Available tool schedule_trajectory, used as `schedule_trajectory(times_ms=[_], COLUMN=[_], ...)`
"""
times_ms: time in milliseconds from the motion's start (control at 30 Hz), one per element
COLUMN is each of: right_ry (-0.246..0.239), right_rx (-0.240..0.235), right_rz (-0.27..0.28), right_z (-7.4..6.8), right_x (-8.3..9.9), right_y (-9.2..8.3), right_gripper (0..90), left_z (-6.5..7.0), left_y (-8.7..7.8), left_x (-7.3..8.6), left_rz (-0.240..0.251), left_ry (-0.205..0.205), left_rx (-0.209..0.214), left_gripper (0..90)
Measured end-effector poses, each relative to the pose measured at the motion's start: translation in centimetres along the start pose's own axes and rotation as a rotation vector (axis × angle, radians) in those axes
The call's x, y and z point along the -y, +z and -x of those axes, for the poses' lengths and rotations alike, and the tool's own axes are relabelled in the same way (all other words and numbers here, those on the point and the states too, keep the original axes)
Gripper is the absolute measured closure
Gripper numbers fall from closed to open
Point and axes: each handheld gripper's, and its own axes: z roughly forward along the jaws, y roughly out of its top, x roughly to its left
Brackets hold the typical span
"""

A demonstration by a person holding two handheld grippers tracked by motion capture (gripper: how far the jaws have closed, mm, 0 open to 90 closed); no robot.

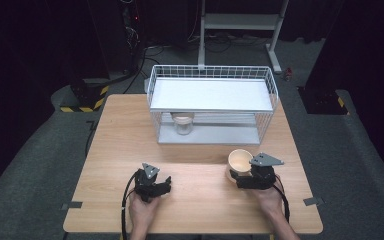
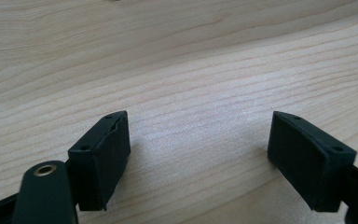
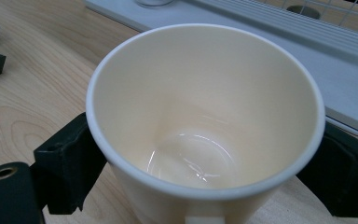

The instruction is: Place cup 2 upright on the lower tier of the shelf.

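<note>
My view: light wooden bench (image 1: 130, 130) on grey carpet floor (image 1: 35, 165). Room dim beyond, back wall lost in dark. White metal stand (image 1: 240, 22) behind bench, cables (image 1: 152, 50) trailing across floor near it. Yellow-black hazard-striped blocks (image 1: 82, 102) at floor left and right. Grey tape tabs (image 1: 71, 205) at bench front corners. Light falls from above, onto bench.

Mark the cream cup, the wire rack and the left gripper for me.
cream cup (image 3: 205, 116): right gripper view, on its inner wall.
wire rack (image 1: 210, 72): high view, on its back top rim.
left gripper (image 2: 198, 156): left gripper view, midway between its open jaws.
</note>
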Motion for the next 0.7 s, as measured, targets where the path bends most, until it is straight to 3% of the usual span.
schedule_trajectory(times_ms=[700], right_ry=[0.051], right_rx=[-0.026], right_rz=[0.005], right_z=[1.4], right_x=[-1.7], right_y=[0.8], right_gripper=[9.7], left_z=[0.0], left_y=[0.0], left_x=[0.0], left_rz=[0.000], left_ry=[0.001], left_rx=[0.002], left_gripper=[21.6])
